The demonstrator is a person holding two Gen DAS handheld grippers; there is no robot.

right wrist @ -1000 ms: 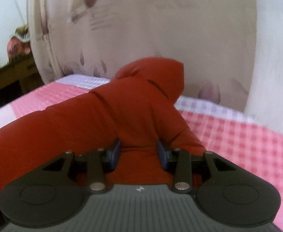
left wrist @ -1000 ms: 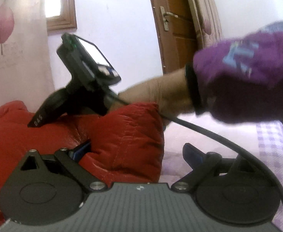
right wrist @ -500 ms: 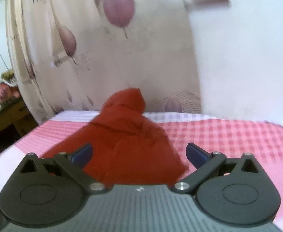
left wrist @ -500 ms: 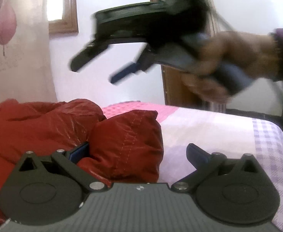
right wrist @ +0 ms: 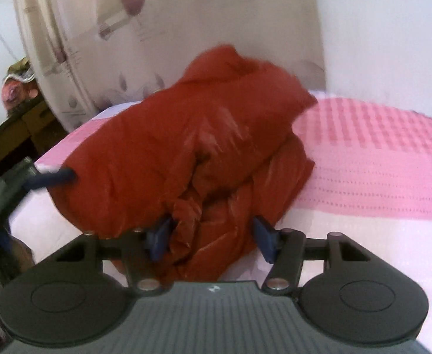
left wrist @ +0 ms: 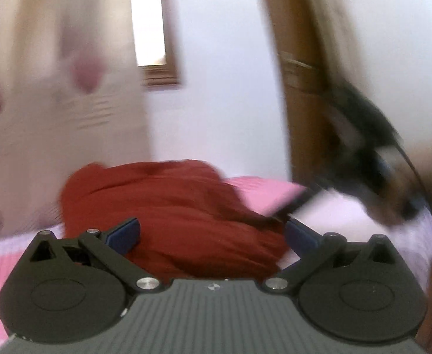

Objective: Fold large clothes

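A red puffy jacket (right wrist: 204,147) lies bundled on a bed with a pink checked cover (right wrist: 378,159). My right gripper (right wrist: 211,240) sits at the jacket's near edge, its blue pads on either side of a bunch of red fabric with the jaws partly closed around it. My left gripper (left wrist: 213,236) is open wide, close over the jacket (left wrist: 171,206), and holds nothing. The left view is blurred by motion. The left gripper also shows at the left edge of the right wrist view (right wrist: 39,180), touching the jacket's side.
A flowered curtain (right wrist: 171,29) hangs behind the bed. A wooden door (left wrist: 301,88) and a window (left wrist: 149,20) are on the white wall. A dark wooden cabinet (right wrist: 6,135) stands left of the bed. The right hand and gripper blur across the left view (left wrist: 372,159).
The right gripper came down from the air to the jacket's near edge and its jaws have narrowed around the fabric. The left gripper has swung, and its view has turned blurred.
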